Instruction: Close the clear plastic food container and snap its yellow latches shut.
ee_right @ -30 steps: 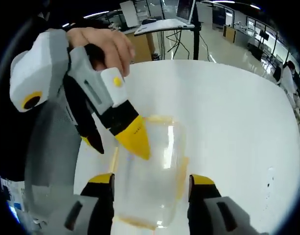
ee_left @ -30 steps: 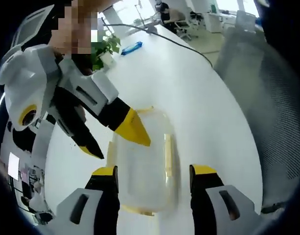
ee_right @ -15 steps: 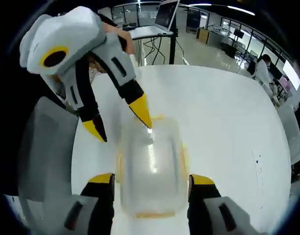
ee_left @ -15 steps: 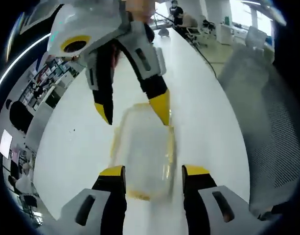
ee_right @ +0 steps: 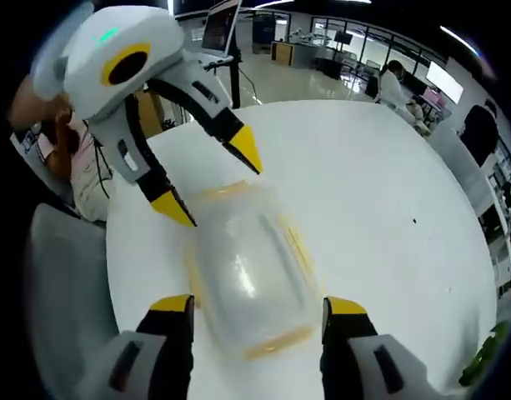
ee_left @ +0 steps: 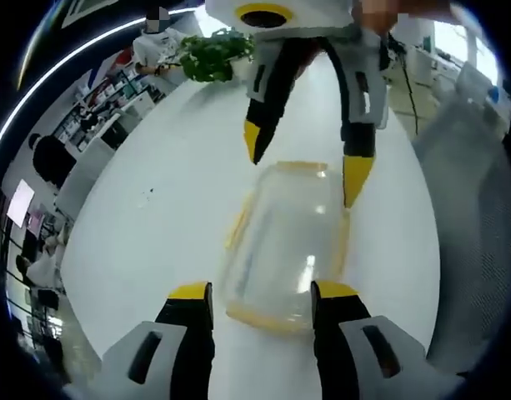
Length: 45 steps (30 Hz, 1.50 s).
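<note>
A clear plastic container (ee_left: 287, 242) with a yellow rim and yellow latches lies flat on the white round table (ee_left: 155, 250), its lid resting on top. In the left gripper view my left gripper (ee_left: 262, 292) is open, its yellow tips flanking the container's near end. My right gripper (ee_left: 303, 165) reaches in from the top, open, its tips at the far end. In the right gripper view the container (ee_right: 251, 267) sits blurred between my open right gripper (ee_right: 259, 305) and the open left gripper (ee_right: 210, 177) beyond it. Neither gripper holds anything. The latches' state is unclear.
A grey mesh chair (ee_left: 480, 217) stands close to the table edge and appears again (ee_right: 55, 317) in the right gripper view. A potted plant (ee_left: 213, 54) sits at the table's far side. A laptop on a stand (ee_right: 222, 25) and seated people are beyond the table.
Both cameras have swung around the container. The two grippers now face each other across its two ends instead of standing side by side. The container stays on the table.
</note>
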Available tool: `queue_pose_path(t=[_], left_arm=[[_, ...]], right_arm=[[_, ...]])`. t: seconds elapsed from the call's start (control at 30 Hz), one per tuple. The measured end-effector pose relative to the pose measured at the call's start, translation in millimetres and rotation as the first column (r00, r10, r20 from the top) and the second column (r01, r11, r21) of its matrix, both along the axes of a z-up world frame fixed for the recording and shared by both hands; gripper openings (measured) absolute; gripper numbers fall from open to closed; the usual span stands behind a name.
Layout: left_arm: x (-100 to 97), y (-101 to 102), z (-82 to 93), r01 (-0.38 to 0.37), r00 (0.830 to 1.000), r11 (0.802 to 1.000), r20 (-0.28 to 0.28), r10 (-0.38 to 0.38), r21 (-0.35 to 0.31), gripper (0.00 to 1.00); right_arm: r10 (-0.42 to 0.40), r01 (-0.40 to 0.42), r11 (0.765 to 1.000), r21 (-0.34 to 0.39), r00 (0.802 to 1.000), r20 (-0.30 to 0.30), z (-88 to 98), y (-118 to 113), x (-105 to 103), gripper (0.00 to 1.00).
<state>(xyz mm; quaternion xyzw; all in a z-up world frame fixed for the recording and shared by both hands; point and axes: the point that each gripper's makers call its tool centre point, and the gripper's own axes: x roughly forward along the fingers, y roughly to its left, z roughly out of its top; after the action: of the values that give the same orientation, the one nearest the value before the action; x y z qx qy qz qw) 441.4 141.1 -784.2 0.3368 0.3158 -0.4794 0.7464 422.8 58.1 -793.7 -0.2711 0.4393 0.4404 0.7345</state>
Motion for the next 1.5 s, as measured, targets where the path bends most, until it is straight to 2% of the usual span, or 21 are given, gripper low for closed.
queue_pose_path(t=[0.07, 0.17, 0.27, 0.33, 0.4, 0.53, 0.57, 0.63, 0.67, 0.73, 0.87, 1.0, 1.07, 1.13, 1.17, 1.2, 1.23, 1.27, 1.33, 1.4, 1.5], left_arm=[[5.7, 3, -0.9, -0.067, 0.998, 0.998, -0.021, 0.067, -0.015, 0.43], [15.0, 5, 5.8, -0.046, 0.995, 0.999, 0.085, 0.045, 0.015, 0.39], [19.5, 6, 9.3, -0.172, 0.984, 0.982, 0.033, 0.175, -0.079, 0.43], [22.4, 9, 8.0, -0.249, 0.968, 0.960, -0.003, 0.251, -0.125, 0.44], [28.4, 15, 9.4, -0.337, 0.940, 0.928, 0.006, 0.342, -0.156, 0.43], [30.0, 18, 10.8, -0.462, 0.884, 0.845, -0.065, 0.463, -0.270, 0.45], [27.5, 18, 8.5, -0.479, 0.876, 0.833, -0.086, 0.475, -0.275, 0.45], [25.6, 20, 5.8, -0.484, 0.873, 0.834, -0.076, 0.483, -0.263, 0.47], [23.4, 19, 4.4, -0.493, 0.868, 0.828, -0.081, 0.490, -0.268, 0.48], [22.0, 20, 3.5, -0.549, 0.833, 0.779, -0.121, 0.540, -0.304, 0.51], [18.5, 22, -1.4, -0.596, 0.801, 0.734, -0.180, 0.571, -0.326, 0.50], [19.2, 28, -1.9, -0.599, 0.796, 0.736, -0.142, 0.588, -0.315, 0.50], [18.3, 27, -4.2, -0.606, 0.793, 0.730, -0.171, 0.584, -0.317, 0.50], [16.6, 25, -8.2, -0.624, 0.781, 0.716, -0.207, 0.590, -0.313, 0.51], [14.2, 24, -10.9, -0.644, 0.765, 0.697, -0.240, 0.598, -0.315, 0.51], [12.2, 22, -12.2, -0.669, 0.743, 0.668, -0.282, 0.607, -0.327, 0.50], [10.7, 20, -14.3, -0.680, 0.733, 0.656, -0.305, 0.608, -0.328, 0.49], [9.8, 20, -17.7, -0.683, 0.730, 0.653, -0.313, 0.608, -0.326, 0.49], [8.7, 18, -24.3, -0.674, 0.738, 0.671, -0.299, 0.605, -0.309, 0.49], [4.4, 14, -29.5, -0.679, 0.732, 0.671, -0.337, 0.592, -0.296, 0.49], [3.7, 13, -33.5, -0.691, 0.720, 0.662, -0.353, 0.597, -0.290, 0.49]], right_arm=[[-0.048, 0.047, 0.999, 0.020, 0.999, 0.008, 0.8, 0, 3, 0.62], [-0.129, 0.127, 0.989, 0.078, 0.992, 0.016, 3.7, 0, 8, 0.63], [-0.244, 0.236, 0.964, 0.120, 0.968, 0.056, 5.2, -4, 17, 0.68], [-0.299, 0.289, 0.948, 0.135, 0.952, 0.059, 3.9, -5, 17, 0.67], [-0.351, 0.334, 0.925, 0.179, 0.933, 0.073, 5.0, -4, 19, 0.67], [-0.450, 0.419, 0.871, 0.255, 0.890, 0.076, 8.4, -5, 23, 0.71], [-0.472, 0.437, 0.857, 0.274, 0.878, 0.077, 9.9, -7, 25, 0.74], [-0.518, 0.483, 0.819, 0.310, 0.855, 0.038, 11.4, -9, 24, 0.73], [-0.559, 0.521, 0.780, 0.346, 0.829, 0.012, 13.0, -10, 26, 0.72], [-0.596, 0.558, 0.743, 0.370, 0.803, -0.015, 12.2, -14, 25, 0.72], [-0.628, 0.594, 0.699, 0.399, 0.776, -0.055, 6.4, -15, 20, 0.73], [-0.642, 0.606, 0.684, 0.406, 0.764, -0.060, 1.6, -18, 20, 0.74], [-0.644, 0.611, 0.683, 0.401, 0.762, -0.064, -1.9, -22, 20, 0.73], [-0.665, 0.644, 0.645, 0.412, 0.738, -0.113, -6.1, -23, 16, 0.73], [-0.670, 0.658, 0.631, 0.410, 0.729, -0.139, -11.0, -23, 13, 0.72], [-0.667, 0.662, 0.632, 0.402, 0.729, -0.152, -15.5, -22, 10, 0.72], [-0.664, 0.665, 0.634, 0.395, 0.730, -0.163, -19.6, -21, 7, 0.72], [-0.664, 0.669, 0.628, 0.398, 0.727, -0.175, -24.1, -20, 6, 0.73], [-0.675, 0.682, 0.602, 0.416, 0.713, -0.191, -25.5, -18, 5, 0.74], [-0.685, 0.692, 0.575, 0.437, 0.699, -0.207, -25.7, -14, 6, 0.74], [-0.681, 0.690, 0.574, 0.441, 0.701, -0.211, -29.8, -9, 6, 0.73]])
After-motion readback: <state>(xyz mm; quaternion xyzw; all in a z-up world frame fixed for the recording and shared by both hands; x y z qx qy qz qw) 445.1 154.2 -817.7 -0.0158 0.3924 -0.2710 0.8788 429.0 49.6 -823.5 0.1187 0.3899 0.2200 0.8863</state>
